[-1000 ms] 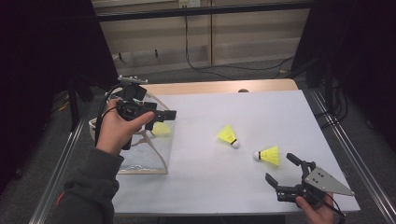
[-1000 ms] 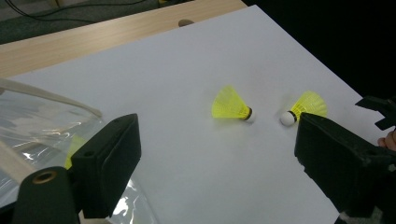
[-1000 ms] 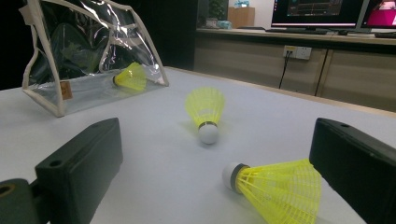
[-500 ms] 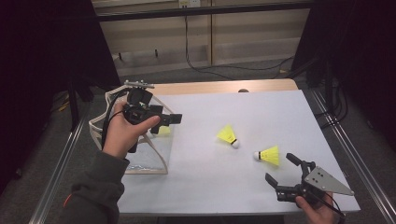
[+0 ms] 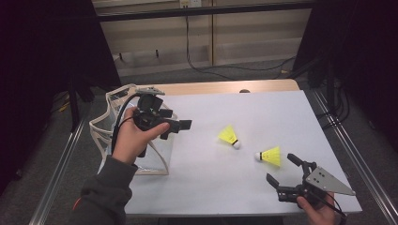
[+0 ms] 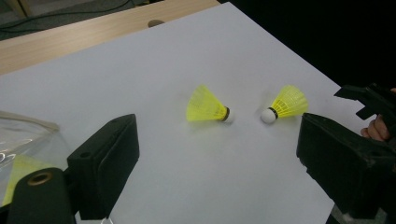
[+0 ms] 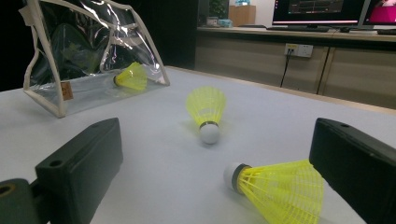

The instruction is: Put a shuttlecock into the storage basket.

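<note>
Two yellow shuttlecocks lie on the white table (image 5: pixel 281 112), near each other with their white cork heads turned toward one another: one shuttlecock (image 5: pixel 228 136) sits near the middle, the other shuttlecock (image 5: pixel 269 155) lies closer to the person's right. A third shuttlecock (image 7: pixel 132 77) rests inside the clear pouch (image 5: pixel 112 123), which stands at the table's left edge with cream-coloured trim around its panels. The left gripper (image 5: pixel 180 126) is held in the air just beside the pouch, its jaws wide apart with nothing between them, pointing toward the two loose shuttlecocks. The right gripper (image 5: pixel 282 171) rests low at the near right corner of the table, its jaws also spread wide and empty. The nearer shuttlecock lies just ahead of them, its skirt close to one jaw in the right gripper view, but not touched.
</note>
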{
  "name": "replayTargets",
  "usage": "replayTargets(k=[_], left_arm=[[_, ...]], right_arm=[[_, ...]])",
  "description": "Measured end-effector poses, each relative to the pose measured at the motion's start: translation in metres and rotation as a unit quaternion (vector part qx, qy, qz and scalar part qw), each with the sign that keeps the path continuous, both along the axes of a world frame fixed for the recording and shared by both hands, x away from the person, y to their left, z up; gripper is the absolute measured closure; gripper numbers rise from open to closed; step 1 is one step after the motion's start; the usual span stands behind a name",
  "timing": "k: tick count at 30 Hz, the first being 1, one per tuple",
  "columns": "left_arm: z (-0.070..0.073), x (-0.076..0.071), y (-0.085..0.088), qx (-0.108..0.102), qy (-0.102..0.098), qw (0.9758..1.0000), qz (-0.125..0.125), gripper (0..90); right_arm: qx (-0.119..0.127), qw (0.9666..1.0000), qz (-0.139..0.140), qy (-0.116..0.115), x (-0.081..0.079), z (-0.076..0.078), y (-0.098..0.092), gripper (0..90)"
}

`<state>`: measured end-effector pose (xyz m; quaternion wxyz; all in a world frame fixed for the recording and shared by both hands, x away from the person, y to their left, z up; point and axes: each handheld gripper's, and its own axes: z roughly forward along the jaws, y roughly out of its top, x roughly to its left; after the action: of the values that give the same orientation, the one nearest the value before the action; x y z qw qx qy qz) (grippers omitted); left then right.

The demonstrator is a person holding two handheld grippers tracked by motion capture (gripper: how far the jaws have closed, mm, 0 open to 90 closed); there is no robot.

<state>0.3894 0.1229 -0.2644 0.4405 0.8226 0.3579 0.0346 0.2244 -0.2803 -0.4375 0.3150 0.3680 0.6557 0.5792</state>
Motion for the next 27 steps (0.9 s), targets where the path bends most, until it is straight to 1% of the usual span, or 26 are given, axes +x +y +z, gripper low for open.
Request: replayTargets(k=[1, 4, 7, 9, 11, 12, 15, 17, 18, 19, 21, 24, 27], left_arm=[[-0.001, -0.001, -0.002, -0.001, -0.003, 1.0, -0.001, 12.9], [-0.004, -0.003, -0.007, 0.0, -0.002, 1.0, -0.01, 12.5], [-0.007, -0.004, -0.011, 0.003, -0.007, 0.9999, -0.01, 12.4], [-0.01, -0.005, -0.013, 0.001, -0.009, 0.9999, -0.013, 12.1], [-0.013, -0.004, -0.016, 0.006, -0.01, 0.9998, -0.015, 11.9], [-0.014, -0.005, -0.017, 0.007, -0.01, 0.9998, -0.014, 11.6], [-0.017, -0.005, -0.02, 0.009, -0.012, 0.9997, -0.021, 11.1], [-0.019, -0.006, -0.023, 0.009, -0.016, 0.9996, -0.022, 11.1], [-0.021, -0.007, -0.025, 0.005, -0.017, 0.9996, -0.021, 11.1], [-0.022, -0.007, -0.026, 0.005, -0.018, 0.9995, -0.025, 11.1], [-0.025, -0.008, -0.029, 0.003, -0.019, 0.9994, -0.029, 11.0], [-0.028, -0.01, -0.033, 0.007, -0.022, 0.9992, -0.034, 10.5], [-0.031, -0.012, -0.036, 0.005, -0.026, 0.999, -0.037, 10.4]], right_arm=[[0.0, 1.0, 0.001, 0.001, 0.0, 0.0, 0.0, 2.5], [0.001, 1.0, 0.003, 0.002, 0.001, 0.0, 0.001, 2.4], [0.002, 1.0, 0.004, 0.001, 0.001, 0.0, 0.0, 2.4], [0.003, 1.0, 0.002, 0.002, 0.001, 0.0, -0.001, 2.4], [0.003, 1.0, 0.001, 0.001, 0.001, 0.0, -0.001, 2.4], [0.005, 1.0, 0.002, 0.001, 0.001, 0.0, -0.001, 2.4], [0.004, 1.0, 0.001, 0.001, 0.0, 0.001, -0.002, 2.4], [0.005, 1.0, 0.0, 0.002, 0.0, 0.0, -0.003, 2.4], [0.006, 1.0, 0.001, 0.004, 0.001, 0.0, -0.004, 2.4], [0.009, 0.9999, -0.001, 0.005, 0.001, 0.0, -0.004, 2.4], [0.005, 1.0, -0.003, 0.005, 0.002, 0.0, -0.005, 2.4], [0.008, 0.9999, -0.007, 0.007, 0.002, 0.0, -0.007, 2.4], [0.01, 0.9999, -0.011, 0.009, 0.002, 0.0, -0.008, 2.5]])
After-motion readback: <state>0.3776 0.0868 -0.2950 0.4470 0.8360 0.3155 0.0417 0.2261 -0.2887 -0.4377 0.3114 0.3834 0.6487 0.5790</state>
